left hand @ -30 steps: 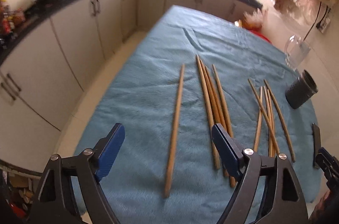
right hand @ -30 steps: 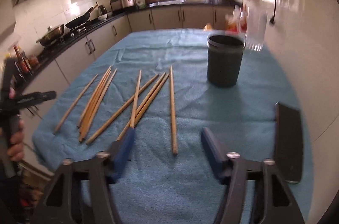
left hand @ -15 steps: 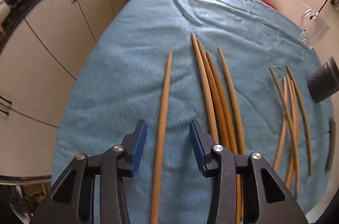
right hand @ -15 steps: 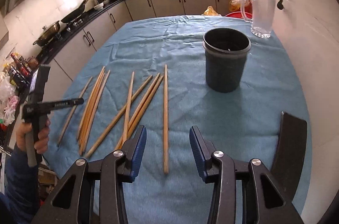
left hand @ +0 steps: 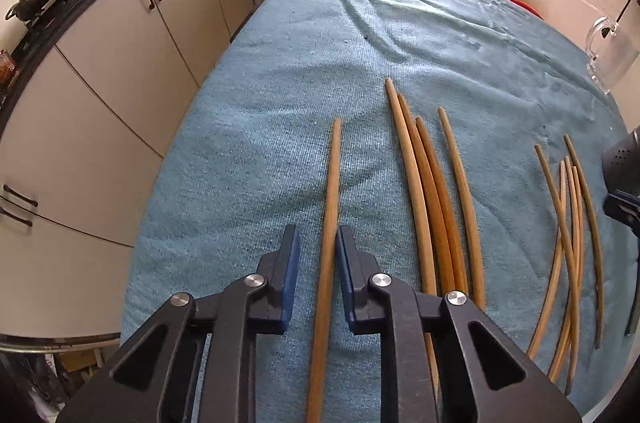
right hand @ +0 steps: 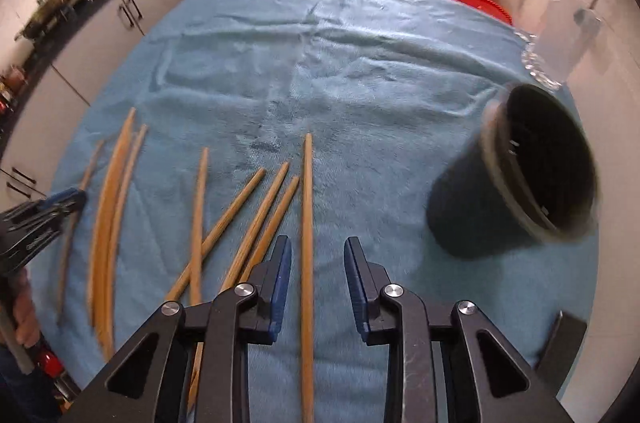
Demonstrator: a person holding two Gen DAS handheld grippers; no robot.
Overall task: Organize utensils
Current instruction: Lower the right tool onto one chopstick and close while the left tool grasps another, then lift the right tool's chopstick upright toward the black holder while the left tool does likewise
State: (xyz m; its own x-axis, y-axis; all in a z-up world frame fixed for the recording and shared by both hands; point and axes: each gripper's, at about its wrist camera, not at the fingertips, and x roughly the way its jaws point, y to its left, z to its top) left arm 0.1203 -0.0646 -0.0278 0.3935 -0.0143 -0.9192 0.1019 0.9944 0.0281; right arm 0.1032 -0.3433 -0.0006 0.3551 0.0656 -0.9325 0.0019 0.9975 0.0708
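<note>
Long tan wooden chopsticks (left hand: 416, 191) lie scattered on my blue towel-covered table (left hand: 280, 83), kitchen cabinets (left hand: 120, 63) behind. My left gripper (left hand: 317, 243) and right gripper (right hand: 314, 255) have been closing, each straddling one chopstick, pads not yet clamped.

tan chopsticks (left hand: 330, 207), blue towel (left hand: 280, 95) (ribbed), black cup (right hand: 516, 179)

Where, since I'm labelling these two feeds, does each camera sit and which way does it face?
Left wrist: on the left tool, looking steeply down at the blue towel-covered table; its black arms show; jaws, just closing, straddle the leftmost wooden chopstick, unclamped.
Right wrist: on the right tool, also facing down; jaws, just closing, straddle the rightmost wooden chopstick; a hand shows at left.
Shared: the other wooden chopsticks, black plastic cup, clear glass jug, cream kitchen cabinets.
</note>
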